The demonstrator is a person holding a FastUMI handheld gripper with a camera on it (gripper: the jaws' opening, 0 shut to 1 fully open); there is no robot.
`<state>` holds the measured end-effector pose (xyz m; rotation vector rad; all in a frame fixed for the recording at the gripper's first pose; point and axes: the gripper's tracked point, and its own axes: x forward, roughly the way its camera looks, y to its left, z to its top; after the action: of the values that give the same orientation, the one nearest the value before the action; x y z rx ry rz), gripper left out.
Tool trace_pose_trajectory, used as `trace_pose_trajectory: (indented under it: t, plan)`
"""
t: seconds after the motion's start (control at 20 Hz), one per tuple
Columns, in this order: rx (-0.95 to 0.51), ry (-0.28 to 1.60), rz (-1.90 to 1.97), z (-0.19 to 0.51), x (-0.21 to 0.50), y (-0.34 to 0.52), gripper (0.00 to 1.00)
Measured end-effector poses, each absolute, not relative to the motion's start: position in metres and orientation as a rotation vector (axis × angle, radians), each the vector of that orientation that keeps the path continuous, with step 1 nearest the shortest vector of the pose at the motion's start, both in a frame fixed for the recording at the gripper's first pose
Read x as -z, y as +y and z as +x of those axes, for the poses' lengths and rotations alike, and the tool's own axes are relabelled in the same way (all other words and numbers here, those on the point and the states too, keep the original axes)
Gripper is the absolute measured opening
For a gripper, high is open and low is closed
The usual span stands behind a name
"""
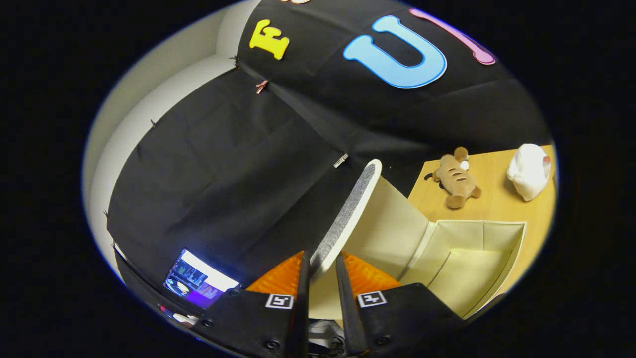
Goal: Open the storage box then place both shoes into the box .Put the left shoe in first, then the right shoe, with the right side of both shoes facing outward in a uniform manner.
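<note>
My gripper (322, 266) is shut on the edge of the storage box's lid (348, 214), a grey-fabric panel with a cream inner face. The lid stands raised, swung up and away from the box. The cream storage box (514, 253) lies open just beyond the right finger, on the wooden table, and its inside holds nothing I can see. The fingers press on the lid's lower rim from both sides.
On the wooden table (497, 204) beyond the box lie a brown striped plush toy (456, 179) and a white plush toy (529, 170). A lit screen (198, 283) glows low down to the left of the fingers, against the black cloth wall.
</note>
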<state>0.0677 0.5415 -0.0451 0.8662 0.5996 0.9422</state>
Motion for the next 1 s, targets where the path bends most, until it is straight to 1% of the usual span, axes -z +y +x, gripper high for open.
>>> trace_pose_trajectory:
  t: [0.05, 0.1, 0.15, 0.2, 0.25, 0.3, 0.35, 0.4, 0.5, 0.6, 0.7, 1.0]
  plan:
    - [-0.943, 0.608, 0.862, 0.067, 0.046, 0.546, 0.37]
    - [-0.947, 0.616, 0.855, 0.063, 0.047, 0.550, 0.46]
    - [-0.948, 0.621, 0.841, 0.061, 0.050, 0.552, 0.48]
    - [-0.953, 0.619, 0.826, 0.060, 0.053, 0.554, 0.58]
    - [-0.955, 0.615, 0.816, 0.058, 0.053, 0.555, 0.64]
    - [-0.958, 0.609, 0.808, 0.057, 0.052, 0.556, 0.73]
    - [-0.962, 0.606, 0.794, 0.053, 0.051, 0.556, 0.79]
    - [-0.959, 0.603, 0.775, 0.053, 0.054, 0.554, 0.88]
    - [-0.946, 0.593, 0.737, 0.052, 0.058, 0.548, 0.90]
    - [-0.931, 0.574, 0.706, 0.050, 0.057, 0.542, 0.94]
    - [-0.903, 0.552, 0.650, 0.049, 0.059, 0.527, 0.95]
    - [-0.742, 0.502, 0.540, 0.045, 0.073, 0.448, 0.96]
